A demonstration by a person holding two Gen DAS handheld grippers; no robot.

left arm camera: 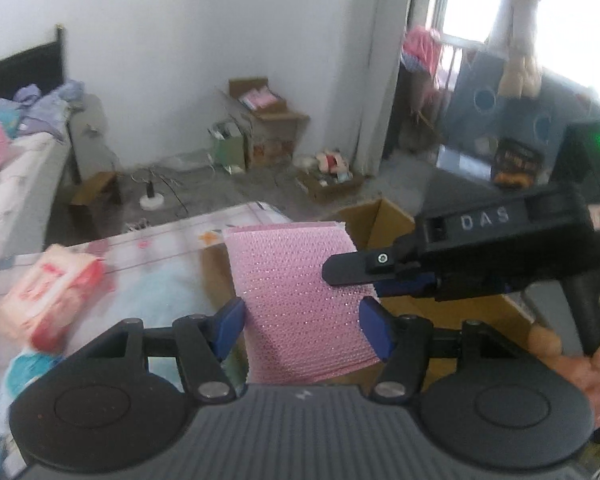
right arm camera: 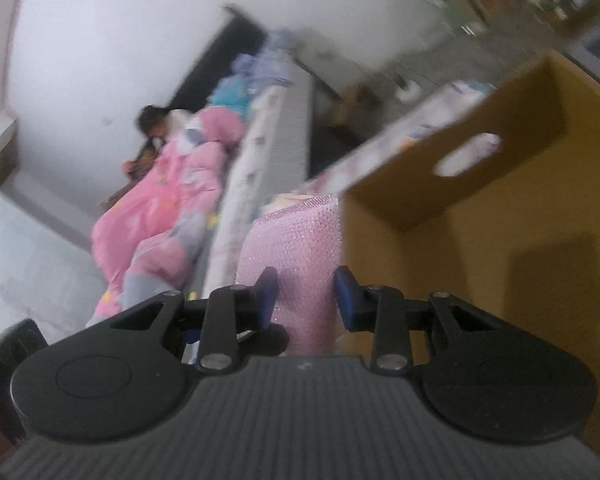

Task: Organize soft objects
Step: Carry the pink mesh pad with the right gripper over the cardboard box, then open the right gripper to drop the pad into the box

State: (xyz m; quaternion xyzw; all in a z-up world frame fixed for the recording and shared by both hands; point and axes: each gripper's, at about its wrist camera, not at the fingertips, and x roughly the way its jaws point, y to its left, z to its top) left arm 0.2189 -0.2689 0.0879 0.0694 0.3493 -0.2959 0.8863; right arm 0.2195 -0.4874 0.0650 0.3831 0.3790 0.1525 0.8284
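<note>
A pink textured cloth [left arm camera: 292,272] hangs stretched between both grippers, above a table with a patterned cover [left arm camera: 160,248]. My left gripper [left arm camera: 302,326] has its blue pads pressed on the cloth's two side edges. My right gripper [left arm camera: 352,280] reaches in from the right in the left wrist view and pinches the cloth's right edge. In the right wrist view the same cloth [right arm camera: 296,240] sits between the right gripper's [right arm camera: 306,296] pads, which are shut on it. An open cardboard box [left arm camera: 380,220] [right arm camera: 500,240] lies just right of the cloth.
A red-and-white tissue pack [left arm camera: 48,296] lies on the table at the left. A bed [left arm camera: 20,184] with a pink quilt [right arm camera: 172,184] stands beyond. Cardboard boxes [left arm camera: 268,120] and clutter sit on the floor by the wall. A person's hand [left arm camera: 588,376] holds the right gripper's handle.
</note>
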